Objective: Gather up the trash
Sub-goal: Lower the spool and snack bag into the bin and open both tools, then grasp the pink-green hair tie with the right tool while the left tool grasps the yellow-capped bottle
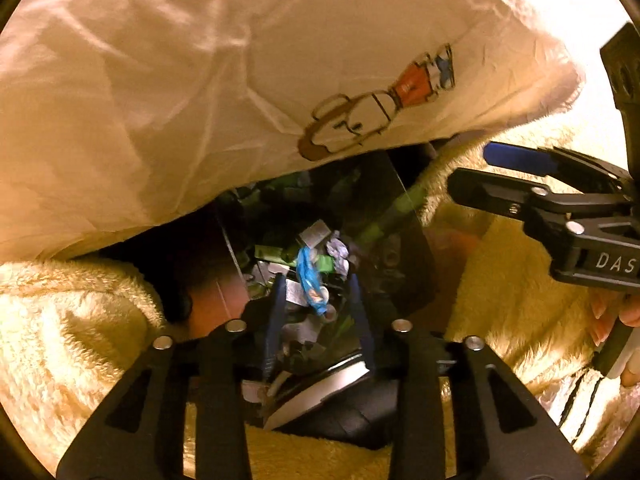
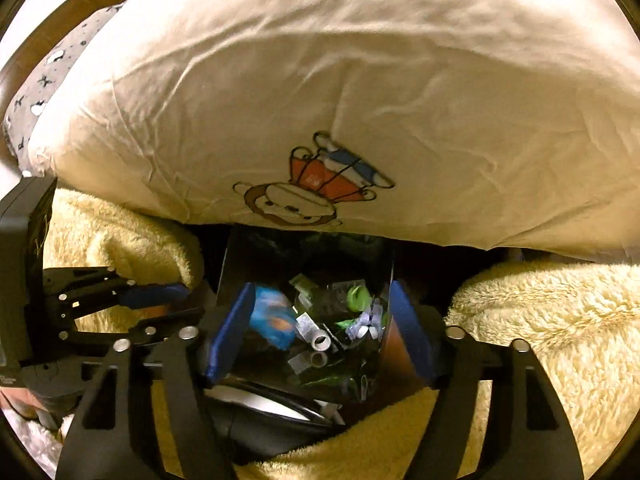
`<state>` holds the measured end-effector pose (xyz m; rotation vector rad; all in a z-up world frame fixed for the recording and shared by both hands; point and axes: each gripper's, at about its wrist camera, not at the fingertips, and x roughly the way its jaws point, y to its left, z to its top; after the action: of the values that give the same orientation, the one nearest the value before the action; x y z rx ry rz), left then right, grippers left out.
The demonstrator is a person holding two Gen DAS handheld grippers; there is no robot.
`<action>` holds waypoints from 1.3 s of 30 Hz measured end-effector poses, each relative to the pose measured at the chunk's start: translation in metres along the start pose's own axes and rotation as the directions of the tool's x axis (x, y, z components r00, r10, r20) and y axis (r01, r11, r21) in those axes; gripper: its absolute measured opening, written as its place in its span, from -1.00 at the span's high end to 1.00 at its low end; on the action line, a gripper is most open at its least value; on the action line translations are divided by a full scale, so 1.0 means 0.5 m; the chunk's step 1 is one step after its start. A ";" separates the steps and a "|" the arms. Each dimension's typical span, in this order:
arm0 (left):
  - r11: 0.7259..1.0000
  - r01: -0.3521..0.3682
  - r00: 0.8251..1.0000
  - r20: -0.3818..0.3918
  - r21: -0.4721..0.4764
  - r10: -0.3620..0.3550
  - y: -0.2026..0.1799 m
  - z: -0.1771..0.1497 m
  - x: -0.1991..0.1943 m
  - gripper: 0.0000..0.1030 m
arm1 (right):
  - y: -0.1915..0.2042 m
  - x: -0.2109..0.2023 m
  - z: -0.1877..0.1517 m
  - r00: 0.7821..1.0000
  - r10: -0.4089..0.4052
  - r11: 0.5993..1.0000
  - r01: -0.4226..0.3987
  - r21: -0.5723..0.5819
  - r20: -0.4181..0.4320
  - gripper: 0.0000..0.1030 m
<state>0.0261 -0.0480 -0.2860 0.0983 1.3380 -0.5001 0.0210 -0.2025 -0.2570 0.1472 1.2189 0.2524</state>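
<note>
Both grippers point down into a dark trash bin (image 1: 416,256) (image 2: 240,264) full of crumpled wrappers and small scraps. In the left wrist view my left gripper (image 1: 318,316) is open over the bin. A blue wrapper (image 1: 310,284) shows in the gap between its blue pads, touching neither. In the right wrist view my right gripper (image 2: 320,332) stands wide open above the trash. A blue wrapper (image 2: 272,320) lies close beside its left pad; I cannot tell whether they touch. Each gripper also appears at the edge of the other view: the right gripper (image 1: 468,168), the left gripper (image 2: 192,302).
A cream pillow with a monkey print (image 1: 360,120) (image 2: 296,200) overhangs the far side of the bin. A fuzzy yellow blanket (image 1: 80,320) (image 2: 540,320) crowds the bin on both sides and in front. A person's fingers (image 1: 628,316) show at the right edge.
</note>
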 end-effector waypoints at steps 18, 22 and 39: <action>0.979 -0.203 0.935 0.298 0.007 0.192 0.010 0.056 -0.232 -0.62 | 0.003 -0.220 0.075 0.921 -0.162 0.982 0.187 -0.037 0.353 -0.91; 0.967 -0.252 0.889 0.387 -0.028 0.243 0.033 0.106 -0.297 -0.62 | 0.012 -0.289 0.123 0.847 -0.204 0.967 0.252 -0.032 0.491 -0.93; 0.964 -0.254 0.812 0.524 -0.080 0.257 0.106 0.391 -0.364 -0.64 | -0.017 -0.233 0.505 0.858 -0.173 0.976 0.216 -0.034 0.483 -0.93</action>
<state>0.1986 -0.0161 -0.0777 0.1229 0.7623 -0.2624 0.2218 -0.2364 -0.0676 0.0055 0.7188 0.0808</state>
